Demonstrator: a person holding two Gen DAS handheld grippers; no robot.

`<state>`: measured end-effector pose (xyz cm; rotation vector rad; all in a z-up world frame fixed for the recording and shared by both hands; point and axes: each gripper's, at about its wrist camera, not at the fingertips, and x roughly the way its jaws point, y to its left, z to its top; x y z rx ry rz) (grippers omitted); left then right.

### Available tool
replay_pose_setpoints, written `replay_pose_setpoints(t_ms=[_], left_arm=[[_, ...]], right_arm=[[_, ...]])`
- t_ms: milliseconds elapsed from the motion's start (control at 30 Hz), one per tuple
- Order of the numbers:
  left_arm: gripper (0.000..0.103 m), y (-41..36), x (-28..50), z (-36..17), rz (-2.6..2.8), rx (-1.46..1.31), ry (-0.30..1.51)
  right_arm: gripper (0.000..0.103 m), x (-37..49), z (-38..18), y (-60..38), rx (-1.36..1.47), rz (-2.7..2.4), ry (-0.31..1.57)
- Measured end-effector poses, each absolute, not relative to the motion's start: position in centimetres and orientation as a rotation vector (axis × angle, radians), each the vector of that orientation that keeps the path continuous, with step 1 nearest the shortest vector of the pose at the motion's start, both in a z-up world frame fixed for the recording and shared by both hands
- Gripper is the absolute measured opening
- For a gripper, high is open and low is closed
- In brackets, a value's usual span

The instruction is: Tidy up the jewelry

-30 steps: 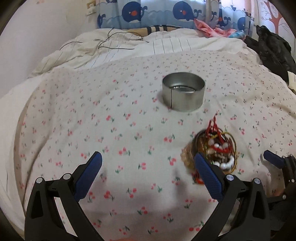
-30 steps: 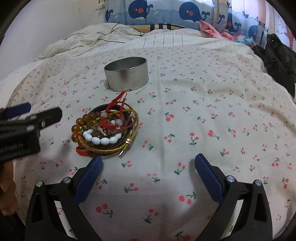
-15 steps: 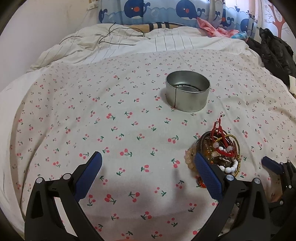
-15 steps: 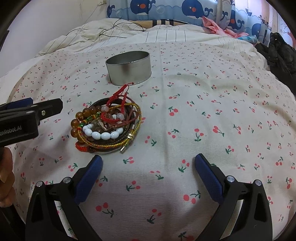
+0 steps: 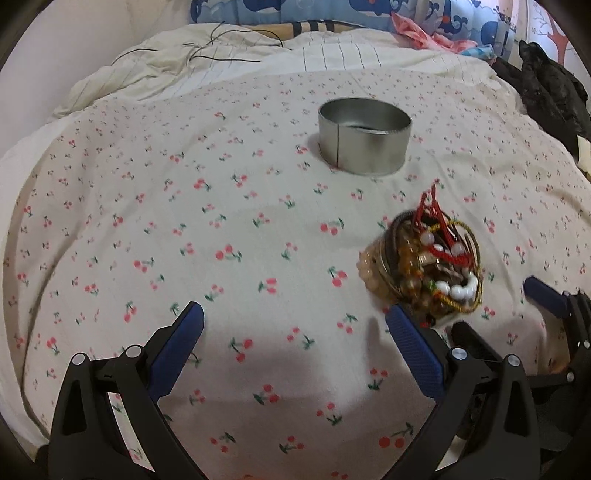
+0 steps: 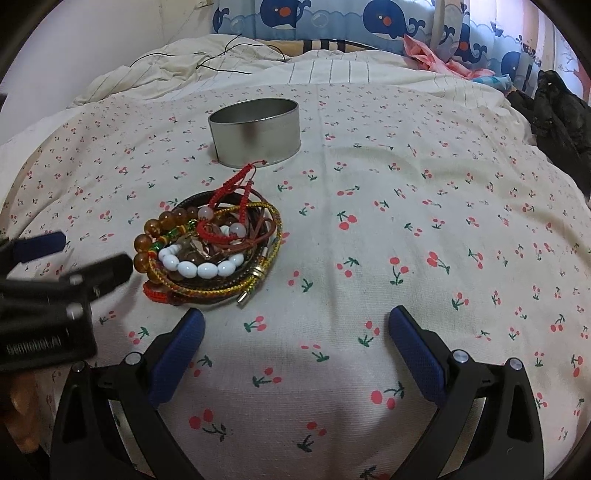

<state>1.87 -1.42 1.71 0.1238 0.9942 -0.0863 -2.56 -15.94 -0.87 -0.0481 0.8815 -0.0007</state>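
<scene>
A pile of bracelets, with amber beads, white beads, red cord and gold cord, lies on the cherry-print bedspread. It also shows in the left wrist view, just beyond my left gripper's right finger. A round silver tin stands open behind the pile; it also shows in the left wrist view. My left gripper is open and empty, low over the bedspread. My right gripper is open and empty, with the pile ahead of its left finger.
A rumpled striped duvet with a black cable lies at the back. Whale-print fabric and pink cloth are behind it. Dark clothing sits at the right edge.
Both grippers have moved forward and lower, so the pile and the tin look closer. The left gripper has drawn nearer to the pile. Nothing was taken hold of.
</scene>
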Motion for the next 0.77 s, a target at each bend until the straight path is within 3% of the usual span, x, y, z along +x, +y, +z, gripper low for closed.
replay_pose_setpoints(t_ms=[767], left_arm=[[0.096, -0.5, 2.1, 0.1, -0.052, 0.078, 1.024]], right_arm=[[0.096, -2.5, -1.0, -15.8, -0.068, -0.009, 0.882]])
